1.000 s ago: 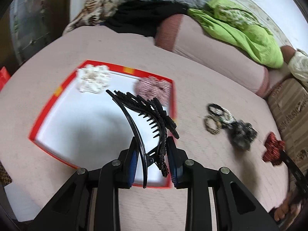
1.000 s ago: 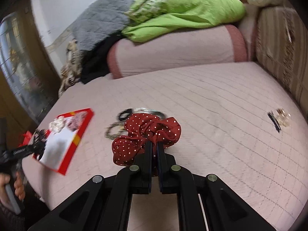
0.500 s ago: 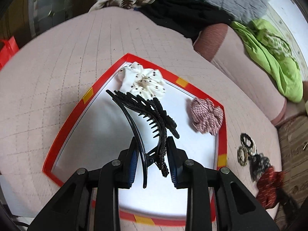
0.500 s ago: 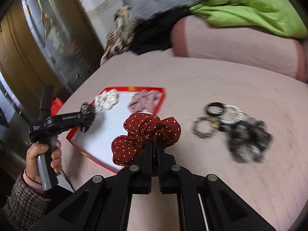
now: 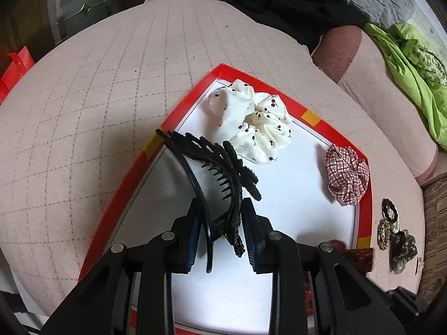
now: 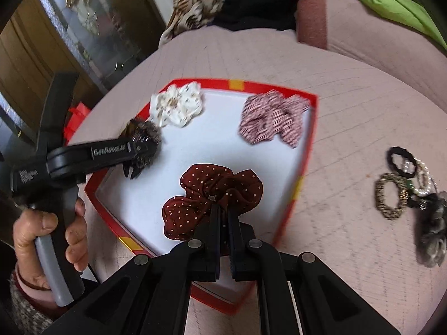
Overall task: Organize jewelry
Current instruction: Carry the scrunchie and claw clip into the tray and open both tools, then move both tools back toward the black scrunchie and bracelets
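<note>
The left gripper (image 5: 220, 234) is clamped on a black hair clip (image 5: 215, 173), its blue pads pressing the clip's hinged end while the toothed jaws of the clip stick out forward over a shallow red-rimmed tray (image 5: 366, 195) with a white floor. The right gripper (image 6: 223, 223) is closed tight on a dark red polka-dot scrunchie (image 6: 212, 195), which bunches out past its fingertips above the near part of the same tray. The tray lies on a pink quilted bedspread (image 5: 97, 106). Inside it, a white scrunchie (image 5: 251, 120) printed with small cherries rests near the far corner, and a red-and-white checked scrunchie (image 5: 346, 178) lies against the right-hand rim, apart from the white one. Outside the tray, to its right on the bedspread, sits a small cluster of hair ties (image 6: 399, 184) touching a grey fabric clip (image 6: 433, 229). In the right wrist view, a hand (image 6: 50, 237) grips the grey handle of the left gripper at the tray's left edge. A green cloth (image 5: 413, 78) lies over a bolster at the far side.
</note>
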Demonstrator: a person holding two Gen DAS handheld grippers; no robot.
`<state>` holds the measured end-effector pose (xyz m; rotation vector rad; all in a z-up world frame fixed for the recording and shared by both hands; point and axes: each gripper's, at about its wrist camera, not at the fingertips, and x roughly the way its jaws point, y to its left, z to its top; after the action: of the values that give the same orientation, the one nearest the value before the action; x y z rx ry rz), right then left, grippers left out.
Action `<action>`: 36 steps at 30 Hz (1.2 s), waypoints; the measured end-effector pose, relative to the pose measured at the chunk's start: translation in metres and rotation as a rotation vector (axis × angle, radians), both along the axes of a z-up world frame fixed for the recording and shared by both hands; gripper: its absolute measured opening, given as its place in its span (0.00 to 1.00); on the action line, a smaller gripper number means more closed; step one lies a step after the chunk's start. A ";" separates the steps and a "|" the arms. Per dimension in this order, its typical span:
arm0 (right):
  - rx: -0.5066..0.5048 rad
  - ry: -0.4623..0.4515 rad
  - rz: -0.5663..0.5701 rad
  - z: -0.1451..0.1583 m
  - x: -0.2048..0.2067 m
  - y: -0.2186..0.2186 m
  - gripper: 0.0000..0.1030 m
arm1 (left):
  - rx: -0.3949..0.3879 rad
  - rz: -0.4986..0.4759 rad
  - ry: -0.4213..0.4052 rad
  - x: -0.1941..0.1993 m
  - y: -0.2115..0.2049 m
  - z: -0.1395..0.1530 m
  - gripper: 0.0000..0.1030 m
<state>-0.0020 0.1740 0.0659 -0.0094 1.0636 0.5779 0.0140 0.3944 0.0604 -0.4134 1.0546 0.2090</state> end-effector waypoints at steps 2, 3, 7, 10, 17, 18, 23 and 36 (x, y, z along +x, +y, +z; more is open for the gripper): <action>-0.004 0.010 0.008 -0.005 -0.001 0.006 0.05 | 0.023 -0.003 0.001 0.000 -0.003 0.000 0.27; -0.007 0.014 0.011 -0.008 -0.001 0.010 0.05 | 0.037 -0.003 0.002 0.000 -0.004 0.000 0.27; -0.030 0.002 0.019 -0.012 -0.004 0.018 0.07 | 0.032 0.004 -0.015 -0.004 -0.002 0.002 0.31; -0.037 -0.016 0.011 -0.009 -0.007 0.019 0.09 | 0.004 0.014 -0.055 -0.009 0.000 0.008 0.44; -0.027 -0.083 0.023 0.010 -0.022 0.013 0.47 | -0.010 0.019 -0.143 -0.025 -0.003 0.024 0.49; -0.028 -0.095 0.024 0.013 -0.026 0.011 0.48 | -0.008 0.023 -0.150 -0.026 -0.004 0.025 0.49; -0.051 -0.150 0.022 0.023 -0.049 -0.007 0.51 | 0.042 0.034 -0.167 -0.030 -0.011 0.030 0.49; -0.061 -0.147 -0.140 0.017 -0.088 -0.121 0.53 | 0.263 -0.053 -0.196 -0.035 -0.070 0.040 0.49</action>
<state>-0.0903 0.0535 0.0834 -0.0299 0.9304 0.4114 -0.0212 0.3241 0.1006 -0.1639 0.8309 0.2511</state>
